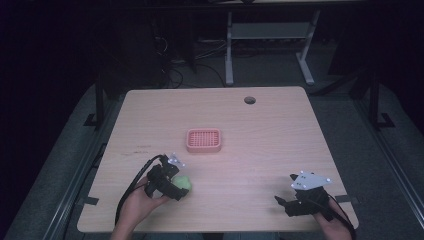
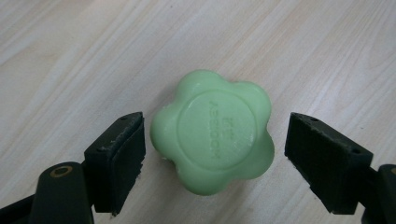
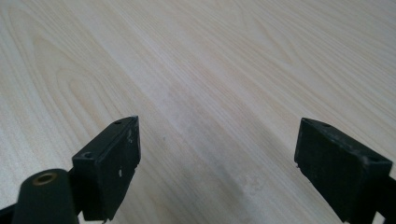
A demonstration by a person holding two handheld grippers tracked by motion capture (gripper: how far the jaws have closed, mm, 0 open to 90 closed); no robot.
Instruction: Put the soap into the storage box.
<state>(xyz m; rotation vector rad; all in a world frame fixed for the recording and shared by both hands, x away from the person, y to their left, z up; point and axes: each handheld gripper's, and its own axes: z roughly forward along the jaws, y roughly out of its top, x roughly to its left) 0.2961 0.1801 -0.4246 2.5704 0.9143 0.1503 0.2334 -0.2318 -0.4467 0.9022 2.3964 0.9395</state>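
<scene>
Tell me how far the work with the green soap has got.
Done: the left gripper has its open jaws on either side of the green soap. In hand: the grasp, not yet closed. Left: closing and lifting it, perhaps to the pink dish. The right gripper is open over bare table.

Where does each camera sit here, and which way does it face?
High view: above the person's side, looking forward and down on the table, pink tray, both hands and grippers.
Left gripper view: rides the left gripper, looking down between its open jaws at the green soap.
Right gripper view: rides the right gripper, facing bare tabletop between open jaws.
Shared: the soap also shows in the high view, at the left gripper.
</scene>
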